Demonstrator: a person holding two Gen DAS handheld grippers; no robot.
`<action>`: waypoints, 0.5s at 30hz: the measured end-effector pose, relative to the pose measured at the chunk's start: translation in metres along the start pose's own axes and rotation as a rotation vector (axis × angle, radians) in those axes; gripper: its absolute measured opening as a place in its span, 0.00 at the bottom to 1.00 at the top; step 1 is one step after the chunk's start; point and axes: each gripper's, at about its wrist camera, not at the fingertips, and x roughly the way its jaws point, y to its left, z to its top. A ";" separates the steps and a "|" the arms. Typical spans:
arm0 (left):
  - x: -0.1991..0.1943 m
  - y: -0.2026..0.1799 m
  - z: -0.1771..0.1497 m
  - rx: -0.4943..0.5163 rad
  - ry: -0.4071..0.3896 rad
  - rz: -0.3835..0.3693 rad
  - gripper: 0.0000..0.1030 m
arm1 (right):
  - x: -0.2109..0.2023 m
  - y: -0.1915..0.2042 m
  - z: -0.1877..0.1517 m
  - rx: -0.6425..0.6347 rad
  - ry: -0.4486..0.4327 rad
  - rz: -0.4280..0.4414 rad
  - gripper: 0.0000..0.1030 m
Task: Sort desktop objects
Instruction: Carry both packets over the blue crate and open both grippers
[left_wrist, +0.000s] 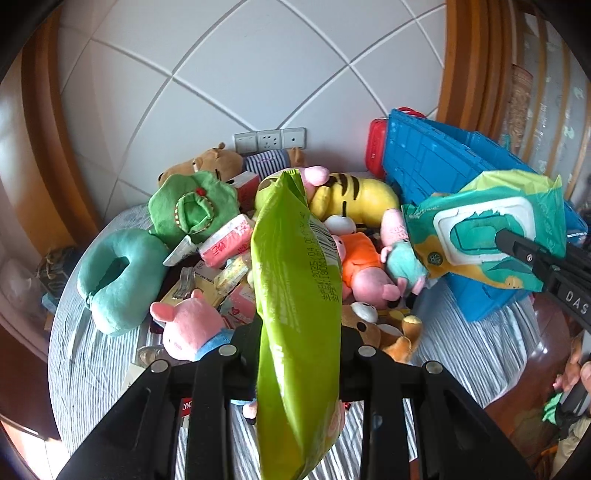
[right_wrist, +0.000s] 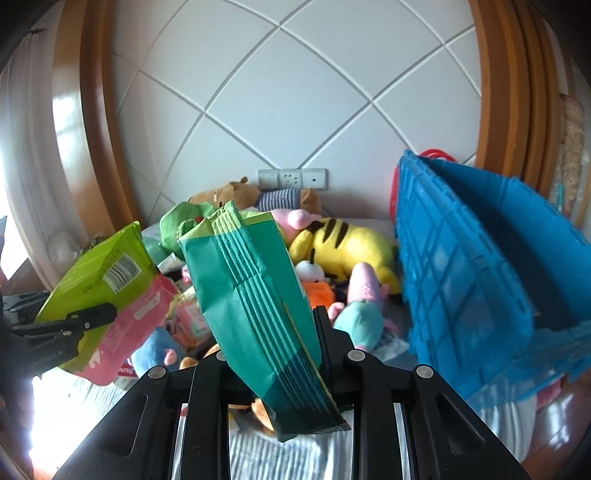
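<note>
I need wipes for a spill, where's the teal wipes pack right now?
The teal wipes pack is held up in the right gripper, at the right of the left wrist view, in front of the blue crate.

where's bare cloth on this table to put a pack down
Bare striped cloth lies near the blue crate, beside the brown bear, and nearside of the teal neck pillow. The middle toy pile is crowded.

- Bright daylight from the left, glare blown out at lower left.
- Strong fisheye bending, dark vignetted corners.
- Blue crate (right_wrist: 480, 266) motion-blurred in right wrist view.
</note>
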 end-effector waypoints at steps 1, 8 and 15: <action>-0.003 -0.002 0.001 0.006 -0.005 -0.007 0.26 | -0.004 -0.001 0.001 0.004 -0.004 -0.008 0.23; -0.012 -0.029 0.018 0.039 -0.034 -0.056 0.26 | -0.031 -0.019 0.009 0.033 -0.041 -0.043 0.23; -0.005 -0.085 0.061 0.077 -0.100 -0.085 0.26 | -0.055 -0.074 0.035 0.058 -0.142 -0.063 0.23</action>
